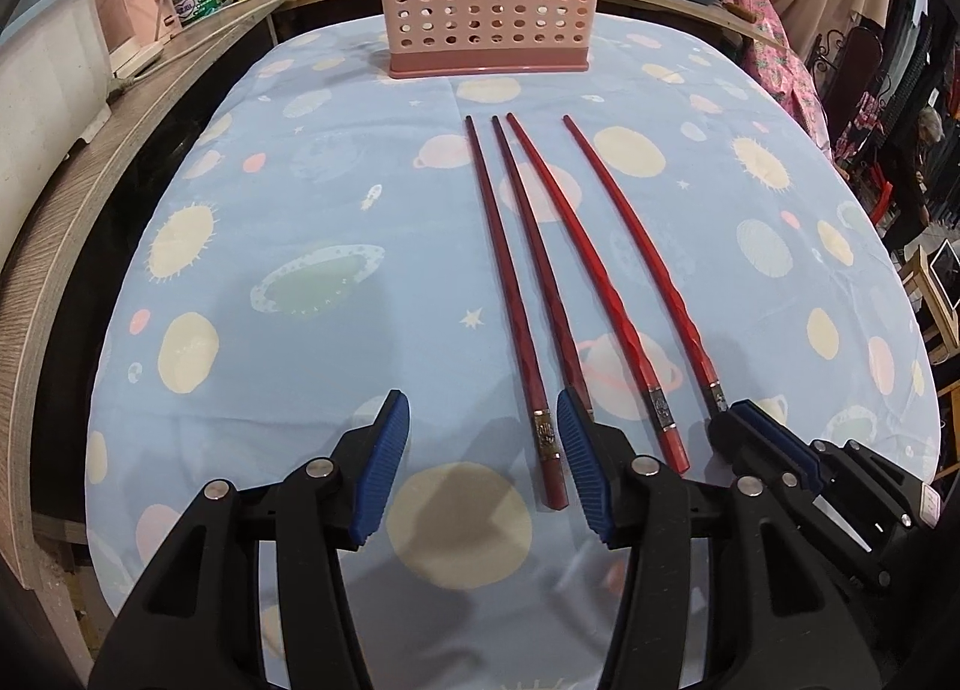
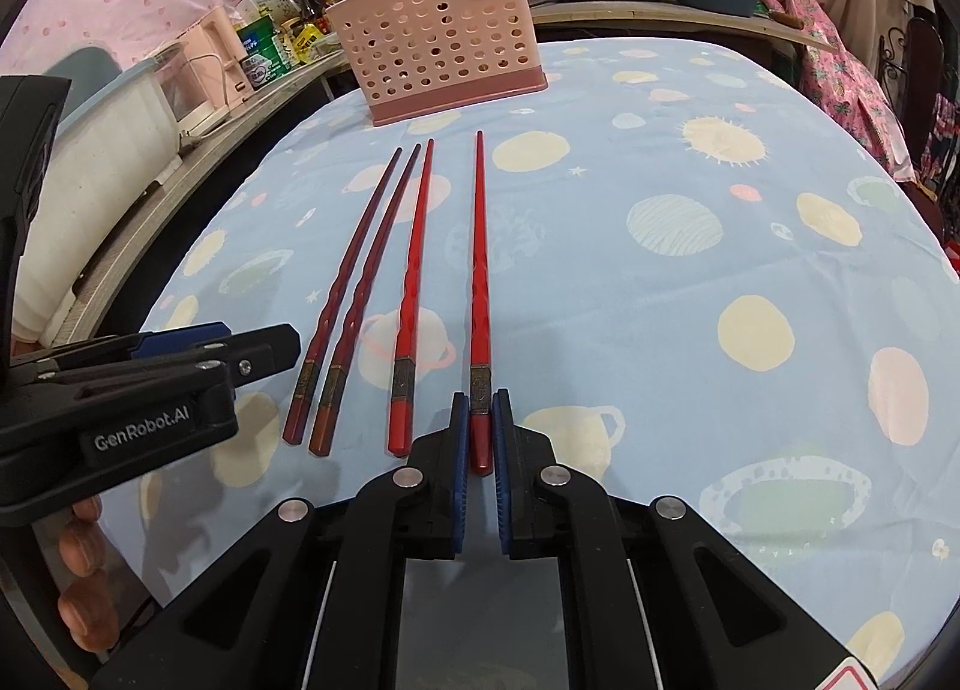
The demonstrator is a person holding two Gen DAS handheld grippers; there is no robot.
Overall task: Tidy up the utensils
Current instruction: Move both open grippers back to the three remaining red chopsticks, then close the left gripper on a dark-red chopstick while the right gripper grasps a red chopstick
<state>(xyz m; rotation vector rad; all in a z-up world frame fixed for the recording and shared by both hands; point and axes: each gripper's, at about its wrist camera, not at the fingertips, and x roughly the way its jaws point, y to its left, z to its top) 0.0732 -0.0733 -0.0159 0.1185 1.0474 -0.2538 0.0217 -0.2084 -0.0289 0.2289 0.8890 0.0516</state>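
Left wrist view: left claw (image 1: 483, 438) spread, nothing pinched; its pads flank the near end of the leftmost dark red chopstick (image 1: 510, 294). Four chopsticks lie side by side on the planet-print cloth (image 1: 270, 210) covering the desk, tips toward the far pink perforated utensil holder (image 1: 489, 0). Right claw (image 1: 729, 411) enters at near right, at the end of the rightmost bright red chopstick (image 1: 636, 246). Open cloth lies left; a wooden ledge (image 1: 120, 150) borders it.

Right wrist view: right claw (image 2: 480, 420) pressed together, pinching the rightmost bright red chopstick (image 2: 479, 270) at its near end. Left claw (image 2: 264, 345) at left, lettered "GenRobot.AI"; person's fingers (image 2: 84, 570) below. Wide open cloth to the right.
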